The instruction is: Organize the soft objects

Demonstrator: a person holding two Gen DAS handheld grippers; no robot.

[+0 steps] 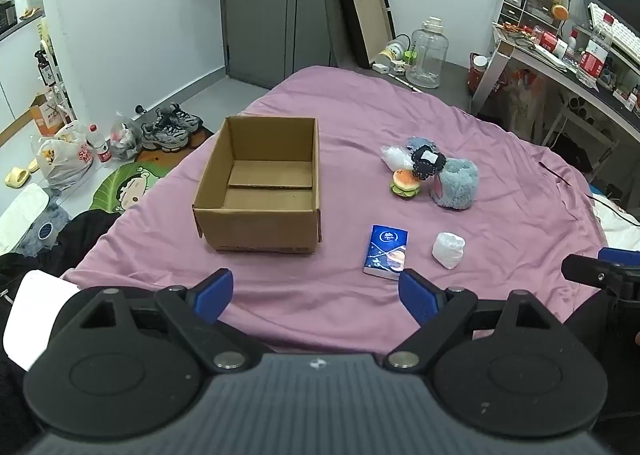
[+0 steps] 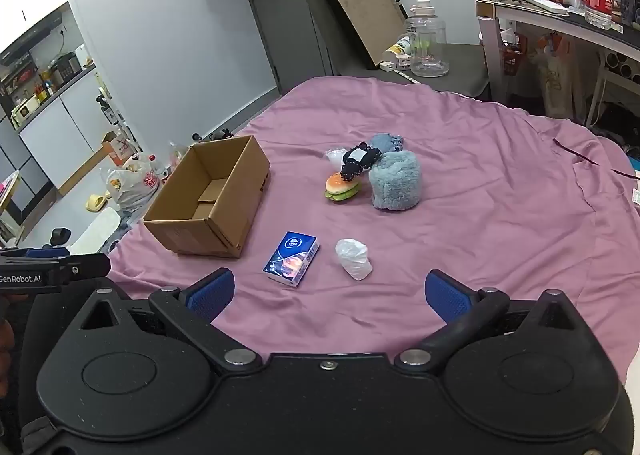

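An open, empty cardboard box (image 1: 260, 191) (image 2: 208, 199) sits on the purple bedsheet (image 1: 360, 107) (image 2: 480, 175). Right of it lie a blue tissue pack (image 1: 386, 251) (image 2: 292, 259) and a crumpled clear plastic wad (image 1: 449, 249) (image 2: 353, 258). Farther back is a cluster: a burger toy (image 1: 406, 183) (image 2: 342, 186), a fluffy blue plush (image 1: 456, 183) (image 2: 395, 183), a black lacy item (image 1: 427, 162) (image 2: 360, 161) and a clear bag (image 1: 394, 157). My left gripper (image 1: 316, 291) is open and empty, low over the near sheet. My right gripper (image 2: 328, 293) is open and empty, just short of the tissue pack.
A large clear water jug (image 1: 427, 55) (image 2: 426, 45) and a flat tray stand beyond the bed's far edge. A cluttered desk (image 1: 560, 55) is at the right. Shoes (image 1: 172, 127), bags and bottles lie on the floor at the left.
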